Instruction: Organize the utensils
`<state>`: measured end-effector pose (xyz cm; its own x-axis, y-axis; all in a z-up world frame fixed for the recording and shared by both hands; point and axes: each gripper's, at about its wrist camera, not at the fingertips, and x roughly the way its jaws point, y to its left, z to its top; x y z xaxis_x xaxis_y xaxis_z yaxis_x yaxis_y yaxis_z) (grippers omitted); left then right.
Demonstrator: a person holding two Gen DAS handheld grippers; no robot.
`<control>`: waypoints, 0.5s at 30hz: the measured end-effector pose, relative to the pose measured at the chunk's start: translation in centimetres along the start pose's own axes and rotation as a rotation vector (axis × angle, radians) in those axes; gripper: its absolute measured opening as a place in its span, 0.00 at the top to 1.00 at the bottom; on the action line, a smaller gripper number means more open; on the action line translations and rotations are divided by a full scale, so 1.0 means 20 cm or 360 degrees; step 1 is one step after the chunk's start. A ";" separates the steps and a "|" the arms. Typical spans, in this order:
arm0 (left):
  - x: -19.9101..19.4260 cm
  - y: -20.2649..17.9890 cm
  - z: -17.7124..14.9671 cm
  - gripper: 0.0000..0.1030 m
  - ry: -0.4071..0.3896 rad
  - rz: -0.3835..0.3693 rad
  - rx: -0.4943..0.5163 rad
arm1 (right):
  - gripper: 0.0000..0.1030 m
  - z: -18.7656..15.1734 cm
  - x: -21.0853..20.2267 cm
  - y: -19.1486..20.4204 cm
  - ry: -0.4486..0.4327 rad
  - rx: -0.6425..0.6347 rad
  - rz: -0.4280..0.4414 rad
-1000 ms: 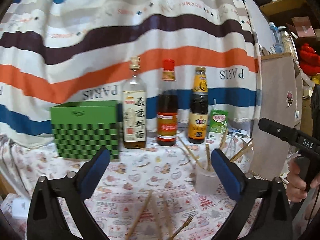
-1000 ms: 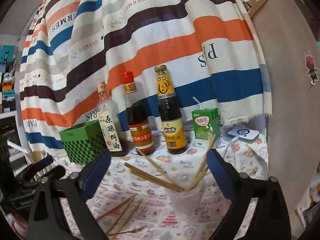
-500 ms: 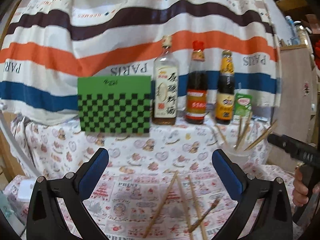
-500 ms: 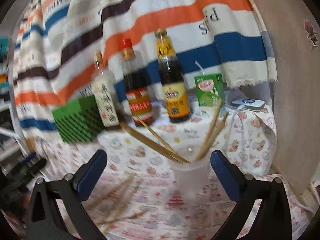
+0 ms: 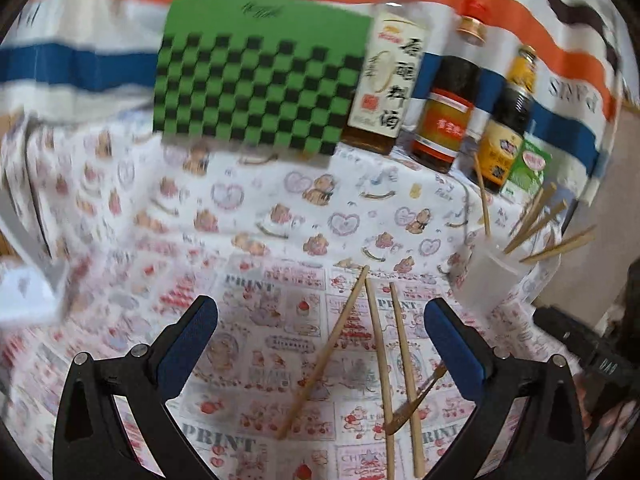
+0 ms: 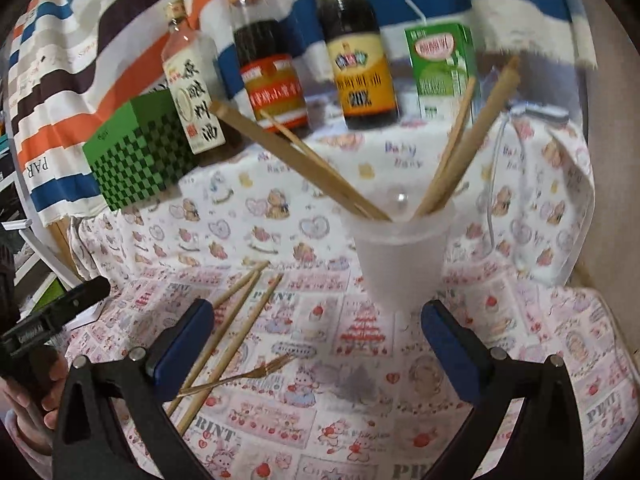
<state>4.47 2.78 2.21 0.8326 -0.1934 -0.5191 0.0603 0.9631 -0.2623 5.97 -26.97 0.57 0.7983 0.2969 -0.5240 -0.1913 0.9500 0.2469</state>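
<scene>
**Both grippers up over the tabletop, nothing grabbed**

My left gripper (image 5: 320, 344) has its fingers spread wide over three loose chopsticks (image 5: 376, 360) and a small fork (image 5: 416, 400) lying on the printed tablecloth (image 5: 280, 208). My right gripper (image 6: 316, 344) is spread wide and empty too, just in front of the plastic cup (image 6: 400, 256) that already holds several chopsticks. Behind sit three sauce bottles (image 6: 276, 68), a green checkered box (image 5: 256, 76) and a green carton (image 6: 440, 68).
</scene>
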 end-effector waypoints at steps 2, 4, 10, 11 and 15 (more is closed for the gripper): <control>0.02 0.02 0.00 0.01 0.0021 -0.0014 -0.0028 | 0.00 0.00 0.02 -0.01 0.0027 0.0019 -0.0001; 0.04 0.03 0.00 0.01 0.0030 0.0041 -0.0007 | 0.00 0.00 0.03 -0.02 0.0046 0.0048 -0.0001; 0.14 0.02 -0.03 0.01 0.0136 0.0139 0.0097 | 0.00 -0.02 0.08 -0.06 0.0102 0.0102 0.0024; 0.16 0.01 -0.03 0.01 0.0177 0.0129 0.0116 | 0.02 -0.02 0.09 -0.06 0.0111 0.0110 0.0039; 0.21 -0.02 -0.07 0.30 0.0361 -0.0129 0.0082 | 0.18 -0.03 0.12 -0.06 0.0175 0.0125 0.0108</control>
<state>7.18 1.30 -0.97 0.6792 -0.3021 -0.6689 0.1547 0.9498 -0.2719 7.76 -27.28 -1.48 0.7167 0.3733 -0.5890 -0.1939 0.9180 0.3458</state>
